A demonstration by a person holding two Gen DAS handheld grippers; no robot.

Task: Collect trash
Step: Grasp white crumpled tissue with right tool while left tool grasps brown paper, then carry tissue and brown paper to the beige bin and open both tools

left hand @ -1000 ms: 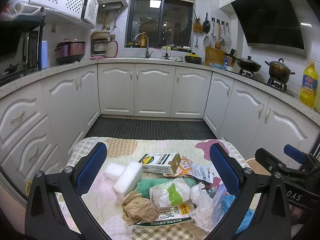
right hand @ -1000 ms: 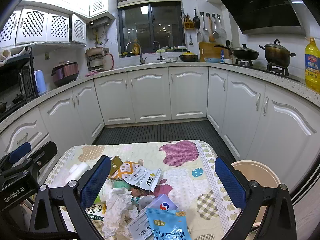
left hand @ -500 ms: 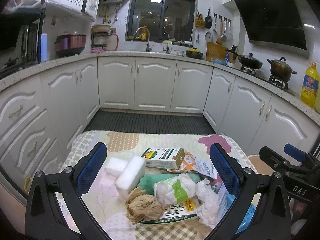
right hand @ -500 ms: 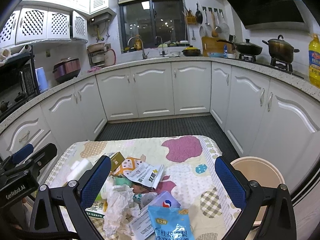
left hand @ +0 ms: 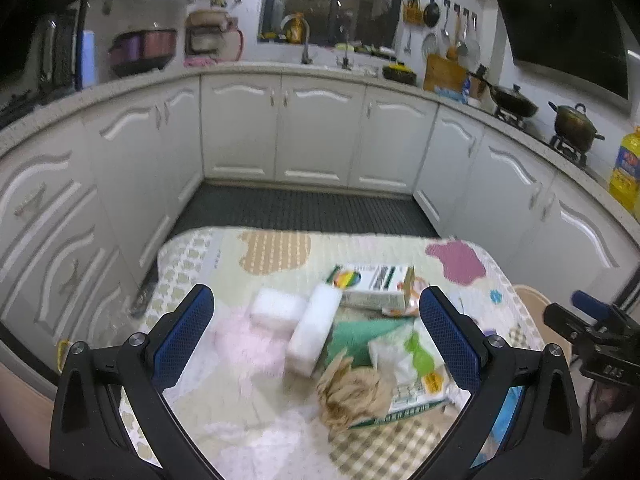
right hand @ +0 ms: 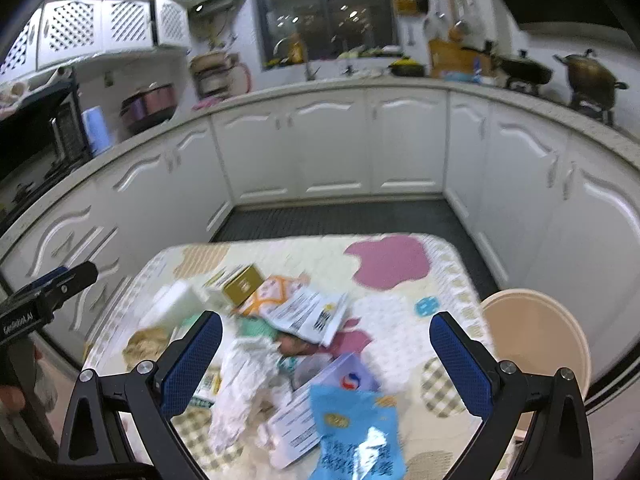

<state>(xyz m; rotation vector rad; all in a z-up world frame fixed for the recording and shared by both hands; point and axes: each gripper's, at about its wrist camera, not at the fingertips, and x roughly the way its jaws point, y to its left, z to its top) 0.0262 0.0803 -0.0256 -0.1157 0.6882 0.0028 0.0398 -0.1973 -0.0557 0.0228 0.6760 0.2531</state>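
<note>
A: What is nearest to the left gripper (left hand: 316,332)?

B: Its two fingers stand wide apart and hold nothing. Between them, low in the left wrist view, lies a crumpled brown paper (left hand: 352,392), touching a white and green wrapper (left hand: 404,356). Just beyond are two white foam blocks (left hand: 312,328), one leaning on the other, and a green cloth (left hand: 356,336) beside them. Farther is a paper carton (left hand: 376,286) lying flat.

A: And the right gripper (right hand: 326,360)?

B: Also spread open and empty. Under it lies a blue snack bag (right hand: 356,432), close to the near edge of the table (right hand: 400,304). Toward its left finger is a crumpled white tissue (right hand: 240,384). Ahead of it a printed leaflet (right hand: 312,316) rests on the pile, and beyond that a small gold box (right hand: 244,284).

A: Where is free room?

B: The trash sits in the near and middle part of the patterned tablecloth. The far part, with the pink apple shape (right hand: 388,260), is bare, and so is the strip on the side of the right finger. Past that right edge, lower than the table, stands a beige bin (right hand: 560,332), just beside the table corner. Beyond the far edge is dark floor (right hand: 340,216), then white cabinets (right hand: 332,144).
</note>
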